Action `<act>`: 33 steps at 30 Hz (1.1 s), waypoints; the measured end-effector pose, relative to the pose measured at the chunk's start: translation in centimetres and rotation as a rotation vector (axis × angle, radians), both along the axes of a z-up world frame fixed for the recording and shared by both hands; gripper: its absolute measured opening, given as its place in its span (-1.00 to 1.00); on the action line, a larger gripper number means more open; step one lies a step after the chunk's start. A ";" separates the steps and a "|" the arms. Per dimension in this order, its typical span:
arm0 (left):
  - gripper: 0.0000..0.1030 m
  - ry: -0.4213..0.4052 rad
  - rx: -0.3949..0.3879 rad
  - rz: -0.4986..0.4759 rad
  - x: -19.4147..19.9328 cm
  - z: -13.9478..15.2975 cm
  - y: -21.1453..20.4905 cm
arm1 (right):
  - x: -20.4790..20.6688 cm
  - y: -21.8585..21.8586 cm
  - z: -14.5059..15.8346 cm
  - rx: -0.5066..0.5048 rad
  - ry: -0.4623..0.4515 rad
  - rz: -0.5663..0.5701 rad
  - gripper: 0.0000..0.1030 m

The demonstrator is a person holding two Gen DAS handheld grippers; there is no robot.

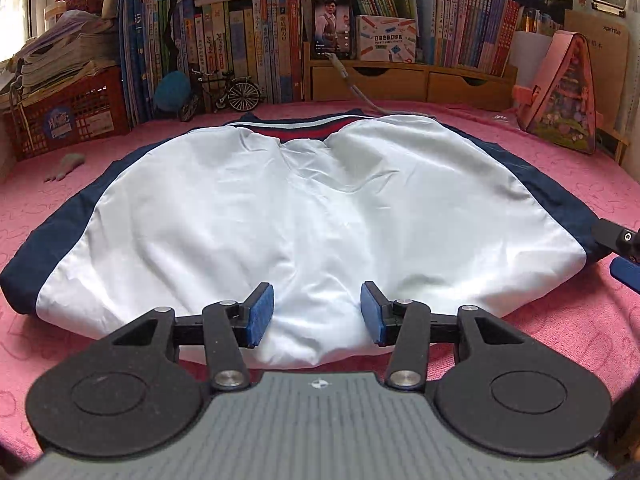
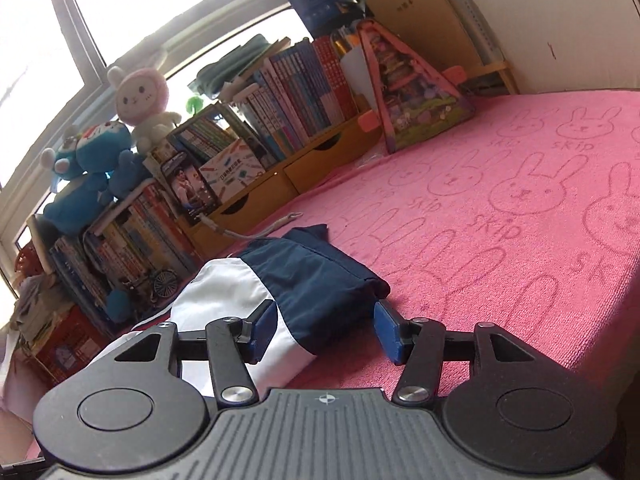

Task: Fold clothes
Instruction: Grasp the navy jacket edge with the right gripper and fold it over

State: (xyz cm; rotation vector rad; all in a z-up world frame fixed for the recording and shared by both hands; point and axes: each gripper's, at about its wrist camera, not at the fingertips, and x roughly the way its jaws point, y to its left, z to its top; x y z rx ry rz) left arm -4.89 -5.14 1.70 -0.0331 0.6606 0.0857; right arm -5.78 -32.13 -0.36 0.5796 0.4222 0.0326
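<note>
A white jacket [image 1: 304, 208] with navy side panels and a red-striped collar lies spread flat on the pink towel [image 1: 560, 344]. My left gripper [image 1: 317, 314] hovers over its near white hem, open, its blue pads apart and not pressing the cloth. In the right wrist view the jacket's navy and white corner [image 2: 320, 300] lies between the fingers of my right gripper [image 2: 326, 330], which is open too, with the pads clear of the fabric. One blue pad [image 1: 626, 274] of the right gripper shows at the jacket's right edge in the left wrist view.
Rows of books [image 1: 248, 52], a phone [image 1: 333, 22] with its cable, wooden drawers [image 1: 404, 82], a model bicycle [image 1: 228, 94] and a pink toy house [image 1: 568, 92] line the far edge. An orange crate [image 1: 68, 116] stands far left. Plush toys [image 2: 136, 100] sit on the books.
</note>
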 end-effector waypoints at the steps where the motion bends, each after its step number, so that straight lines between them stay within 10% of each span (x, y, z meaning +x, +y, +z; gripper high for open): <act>1: -0.10 -0.004 -0.011 0.004 -0.2 0.1 0.1 | -0.1 0.2 0.0 0.000 0.003 0.005 0.06; 26: -0.10 -0.050 0.004 -0.020 -1.5 -1.3 -1.5 | 7.2 1.1 -1.1 0.128 0.092 0.062 0.17; 28: -0.10 -0.048 0.015 -0.022 -1.5 -1.3 -1.6 | 7.7 1.5 -0.7 0.063 0.125 0.068 -0.25; 33: -0.11 -0.048 -0.037 -0.006 -1.4 -1.1 -1.1 | 8.3 3.1 1.2 -0.106 0.125 0.101 -0.47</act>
